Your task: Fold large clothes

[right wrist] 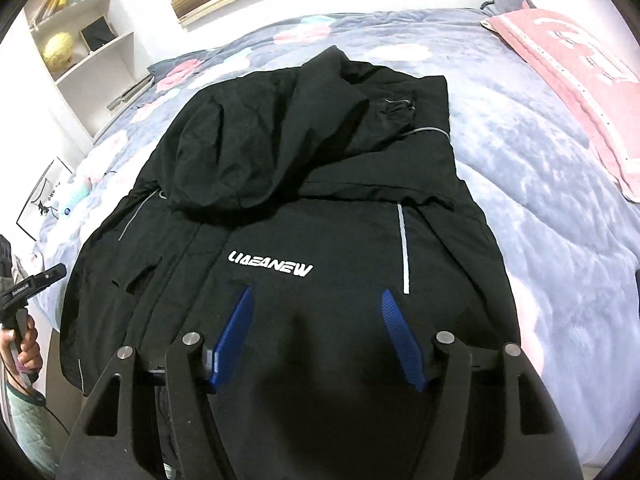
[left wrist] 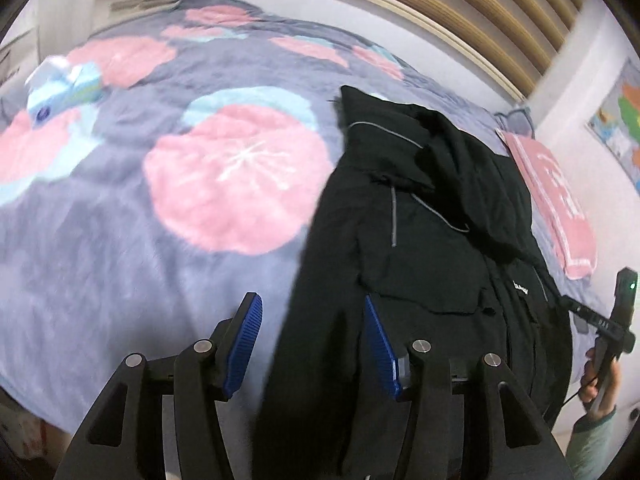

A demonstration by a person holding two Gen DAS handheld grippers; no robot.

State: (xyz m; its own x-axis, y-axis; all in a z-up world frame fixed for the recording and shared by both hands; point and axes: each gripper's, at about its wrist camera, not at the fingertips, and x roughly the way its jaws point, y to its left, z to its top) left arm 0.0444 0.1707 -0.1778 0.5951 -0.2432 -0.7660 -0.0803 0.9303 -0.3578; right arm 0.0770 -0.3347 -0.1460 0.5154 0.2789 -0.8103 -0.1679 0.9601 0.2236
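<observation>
A black hooded jacket (right wrist: 288, 184) lies flat on the bed, hood folded down over its chest, with a white logo (right wrist: 270, 268) and grey reflective strips. In the left wrist view the jacket (left wrist: 432, 216) fills the right half. My left gripper (left wrist: 311, 298) hovers open over the jacket's left edge, its blue pads apart and pressing nothing. My right gripper (right wrist: 317, 292) is open above the jacket's lower front, just below the logo, with nothing gripped. Each view shows the other hand-held gripper at its edge: the right one (left wrist: 616, 320), the left one (right wrist: 32, 284).
The bed carries a grey blanket (left wrist: 120, 240) with large pink flowers. A pink towel (right wrist: 580, 80) lies by the jacket's right side. A light blue packet (left wrist: 60, 88) lies at the far left. White shelves (right wrist: 80, 32) and a slatted headboard (left wrist: 480, 8) stand behind.
</observation>
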